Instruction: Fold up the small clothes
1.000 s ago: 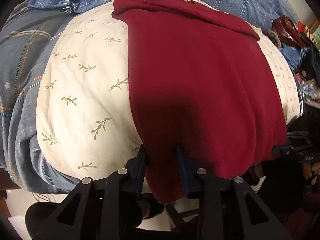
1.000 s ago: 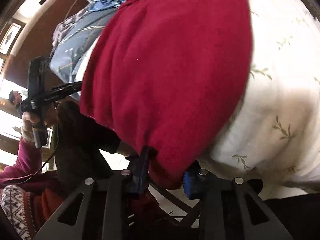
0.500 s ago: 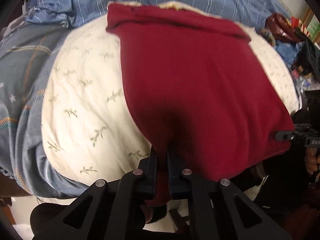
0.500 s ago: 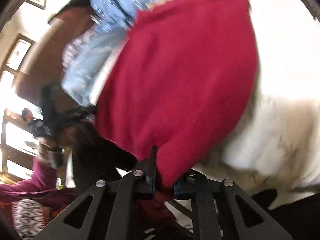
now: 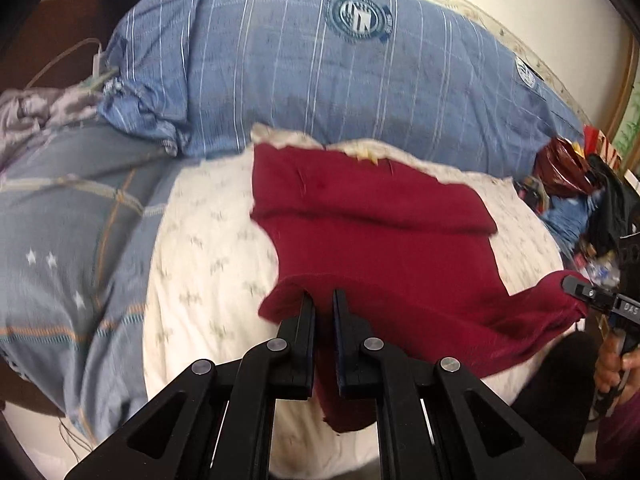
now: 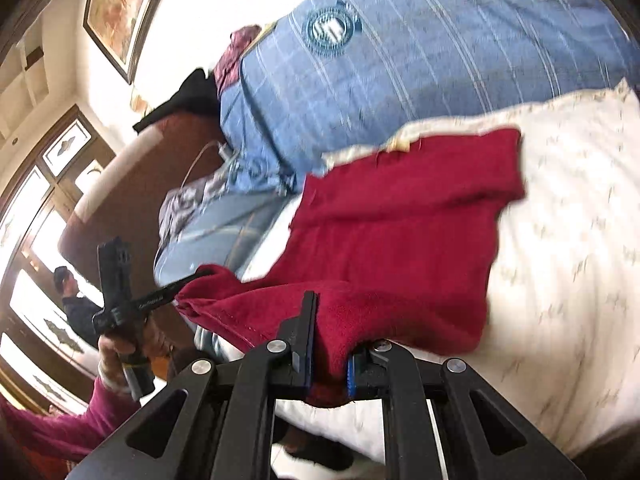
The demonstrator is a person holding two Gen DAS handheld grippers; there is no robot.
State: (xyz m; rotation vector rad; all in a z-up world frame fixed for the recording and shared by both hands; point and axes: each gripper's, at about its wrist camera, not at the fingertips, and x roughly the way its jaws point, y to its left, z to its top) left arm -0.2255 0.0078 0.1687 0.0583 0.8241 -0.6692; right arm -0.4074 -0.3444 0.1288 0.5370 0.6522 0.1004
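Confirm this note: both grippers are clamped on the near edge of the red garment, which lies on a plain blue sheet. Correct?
Not quite. The left gripper and right gripper do clamp the red garment, but it lies on a cream cloth with a leaf print, not a plain blue sheet. The left wrist view shows this.

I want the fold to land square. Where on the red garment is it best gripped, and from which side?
Grip the red garment at the two corners of its near hem, coming in from the near edge of the cream pillow. That hem hangs free there, while the far end is already folded over. The left tool and right tool are each shut on one such corner.
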